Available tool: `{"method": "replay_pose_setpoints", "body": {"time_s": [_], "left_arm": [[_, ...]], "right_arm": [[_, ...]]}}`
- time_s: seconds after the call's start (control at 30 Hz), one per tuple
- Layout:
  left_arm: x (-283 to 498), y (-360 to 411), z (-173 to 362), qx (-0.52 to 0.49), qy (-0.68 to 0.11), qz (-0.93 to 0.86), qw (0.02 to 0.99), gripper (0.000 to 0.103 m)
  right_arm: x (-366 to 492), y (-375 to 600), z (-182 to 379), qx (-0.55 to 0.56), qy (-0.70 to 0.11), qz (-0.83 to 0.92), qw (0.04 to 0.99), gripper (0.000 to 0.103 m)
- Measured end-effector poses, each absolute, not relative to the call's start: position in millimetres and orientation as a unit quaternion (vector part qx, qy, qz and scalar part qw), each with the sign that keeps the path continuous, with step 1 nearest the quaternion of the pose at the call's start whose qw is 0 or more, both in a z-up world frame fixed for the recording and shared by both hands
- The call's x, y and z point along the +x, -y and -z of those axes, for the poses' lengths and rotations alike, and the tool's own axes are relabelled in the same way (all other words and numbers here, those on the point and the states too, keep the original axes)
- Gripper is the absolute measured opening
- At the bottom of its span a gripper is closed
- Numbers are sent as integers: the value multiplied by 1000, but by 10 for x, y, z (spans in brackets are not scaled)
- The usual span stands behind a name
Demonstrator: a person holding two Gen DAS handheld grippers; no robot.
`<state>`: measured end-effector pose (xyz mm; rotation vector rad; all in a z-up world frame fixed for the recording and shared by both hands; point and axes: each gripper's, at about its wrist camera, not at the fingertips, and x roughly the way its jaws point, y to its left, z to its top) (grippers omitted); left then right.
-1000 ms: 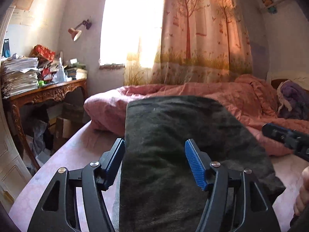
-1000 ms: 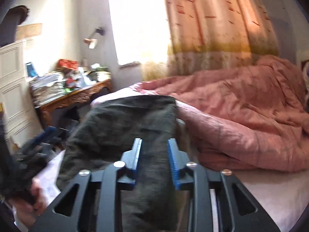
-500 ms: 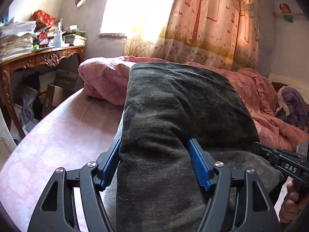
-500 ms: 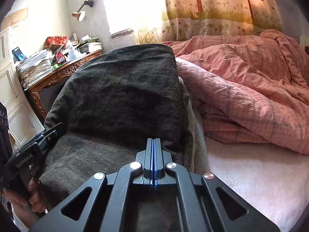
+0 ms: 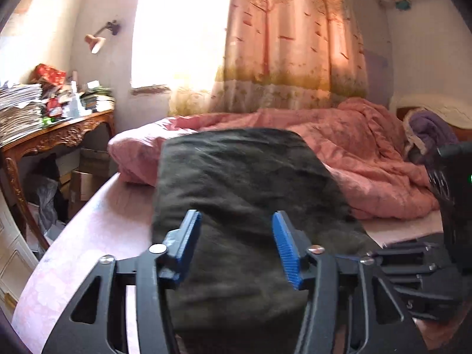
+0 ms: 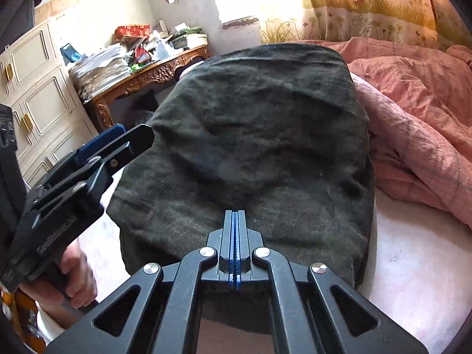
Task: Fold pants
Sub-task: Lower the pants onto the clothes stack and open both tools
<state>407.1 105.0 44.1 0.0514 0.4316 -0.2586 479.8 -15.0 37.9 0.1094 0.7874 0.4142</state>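
On the pink bed sheet [image 6: 413, 265] lie the dark pants [image 6: 259, 135], folded into a thick block. Their far end rests up against the rumpled pink blanket [image 6: 419, 112], and the near end hangs close to the edge of the bed.

The right gripper [image 6: 234, 230] has its two blue pads pressed tight together, right over the near part of the pants. It may be pinching a bit of cloth, but that spot is hidden, so I cannot tell if it holds anything.

The left gripper [image 5: 236, 244] has its jaws about half apart, and they are closing. Pants cloth sits between the blue pads, but the pads do not seem to press on it yet. This view is blurry. From the right camera you can see a hand [image 6: 70, 280] holding that tool beside the left side of the pants.

I think the pants are soft and floppy, and a bit heavy because the cloth looks thick and fuzzy. They will sag and bend where nothing holds them up. They will not break, and the rough cloth should not slip much. The stack could slide apart if it is pulled from only one side. The best place to hold is the near edge, one gripper at each corner, pinching all the layers at once.
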Motion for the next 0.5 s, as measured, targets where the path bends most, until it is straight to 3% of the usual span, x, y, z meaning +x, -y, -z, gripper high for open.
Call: {"method": "replay_pose_setpoints", "body": {"time_s": [0.2,0.5], "left_arm": [[3983,-799,-85,73,-252,132,956,36],[3386,-868,29,103,-142,118,977,36]], "right_arm": [[4638,338,-364,72,-360,-192,910,0],[4270,402,-279,49,-282,-184,940,0]]}}
